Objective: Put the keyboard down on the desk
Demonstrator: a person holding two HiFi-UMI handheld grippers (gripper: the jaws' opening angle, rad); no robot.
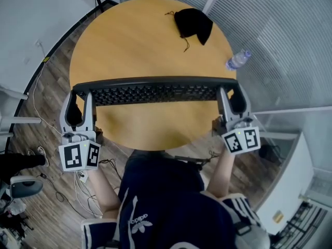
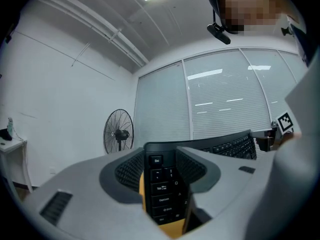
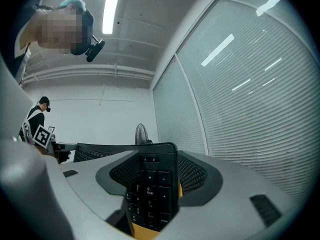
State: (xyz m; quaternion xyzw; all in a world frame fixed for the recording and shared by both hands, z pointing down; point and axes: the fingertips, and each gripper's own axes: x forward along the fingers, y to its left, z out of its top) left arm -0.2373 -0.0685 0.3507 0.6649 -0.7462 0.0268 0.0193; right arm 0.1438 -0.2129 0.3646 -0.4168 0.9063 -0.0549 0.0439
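Observation:
A long black keyboard (image 1: 155, 91) hangs level above the round wooden desk (image 1: 140, 40), held by both ends. My left gripper (image 1: 83, 95) is shut on its left end, where the Esc key end (image 2: 161, 186) sits between the jaws. My right gripper (image 1: 228, 91) is shut on its right end, with the number pad (image 3: 150, 189) between the jaws. The keyboard tilts with its keys facing me, above the desk's near half.
A black pouch (image 1: 193, 25) with a cord lies at the desk's far side. A plastic bottle (image 1: 237, 59) stands off the desk's right edge. A standing fan (image 2: 119, 132) is by the wall. Cables (image 1: 36, 108) run over the wooden floor at left.

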